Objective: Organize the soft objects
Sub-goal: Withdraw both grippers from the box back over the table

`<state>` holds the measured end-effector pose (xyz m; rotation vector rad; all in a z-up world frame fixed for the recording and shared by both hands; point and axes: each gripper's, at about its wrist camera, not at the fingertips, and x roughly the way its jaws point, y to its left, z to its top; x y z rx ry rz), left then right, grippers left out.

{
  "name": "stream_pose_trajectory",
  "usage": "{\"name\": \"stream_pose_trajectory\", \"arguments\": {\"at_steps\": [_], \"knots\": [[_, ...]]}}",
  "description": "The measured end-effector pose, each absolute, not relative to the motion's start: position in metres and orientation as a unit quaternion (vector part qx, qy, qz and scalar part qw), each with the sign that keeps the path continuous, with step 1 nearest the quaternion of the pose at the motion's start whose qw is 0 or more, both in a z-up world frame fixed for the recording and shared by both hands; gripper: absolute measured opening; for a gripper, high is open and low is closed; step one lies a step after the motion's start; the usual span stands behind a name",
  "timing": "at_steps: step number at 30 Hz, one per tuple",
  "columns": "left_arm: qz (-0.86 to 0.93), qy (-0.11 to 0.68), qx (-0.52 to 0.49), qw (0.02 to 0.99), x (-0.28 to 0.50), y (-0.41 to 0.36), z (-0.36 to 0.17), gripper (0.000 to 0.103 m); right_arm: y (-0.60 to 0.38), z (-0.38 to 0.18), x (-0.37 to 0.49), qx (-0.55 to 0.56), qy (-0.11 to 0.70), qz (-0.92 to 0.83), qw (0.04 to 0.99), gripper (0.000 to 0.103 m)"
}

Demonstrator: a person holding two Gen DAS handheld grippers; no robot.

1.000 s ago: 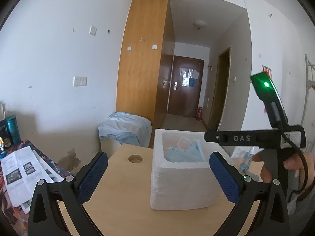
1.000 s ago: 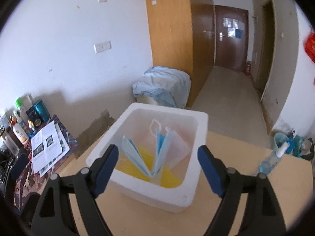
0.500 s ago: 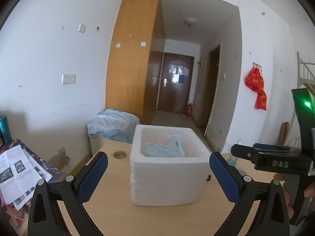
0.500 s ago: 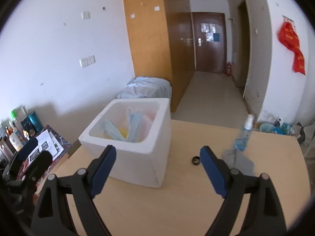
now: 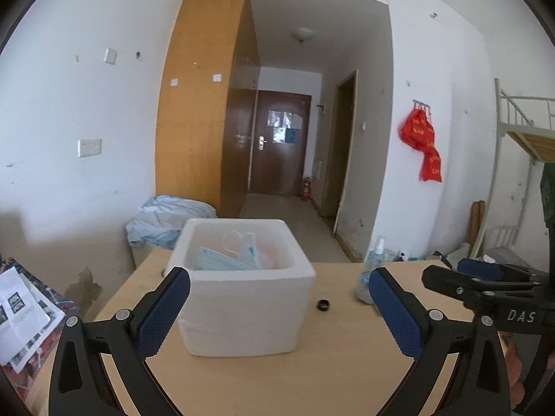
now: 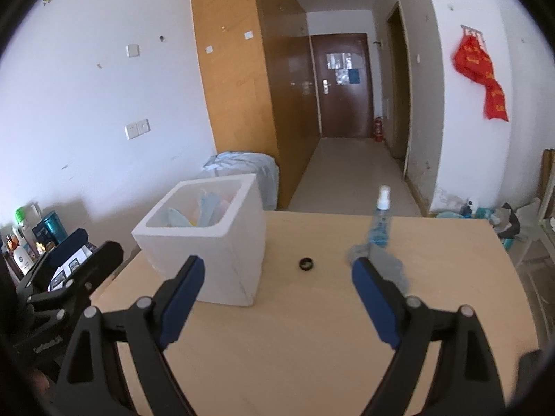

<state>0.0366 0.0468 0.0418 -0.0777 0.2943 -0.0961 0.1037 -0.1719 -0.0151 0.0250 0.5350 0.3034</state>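
Your right gripper [image 6: 277,298] left the box [image 5: 239,298], jaws wide, empty | left gripper [image 5: 277,315] spread | masks [image 5: 225,260] stand upright inside box

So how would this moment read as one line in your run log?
left gripper: jaws open, empty | right gripper: jaws open, empty | face masks: inside foam box | grey cloth: on table

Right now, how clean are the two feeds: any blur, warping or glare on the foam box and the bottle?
Left wrist view: the foam box is fairly sharp, walls and wardrobe bow from the fisheye lens, corners are black, and there is no glare. Right wrist view: softer overall; the spray bottle is smeared, and the grey cloth at its base is a blur.
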Motion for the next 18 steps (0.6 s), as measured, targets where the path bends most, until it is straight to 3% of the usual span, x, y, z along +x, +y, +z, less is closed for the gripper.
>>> {"name": "stream_pose_trajectory", "arguments": {"at_steps": [18], "knots": [[-0.142, 0.210, 0.001, 0.967, 0.068, -0.030, 0.011, 0.103, -0.252, -0.045, 0.092, 0.027, 0.290, 0.064, 0.954, 0.089]]}}
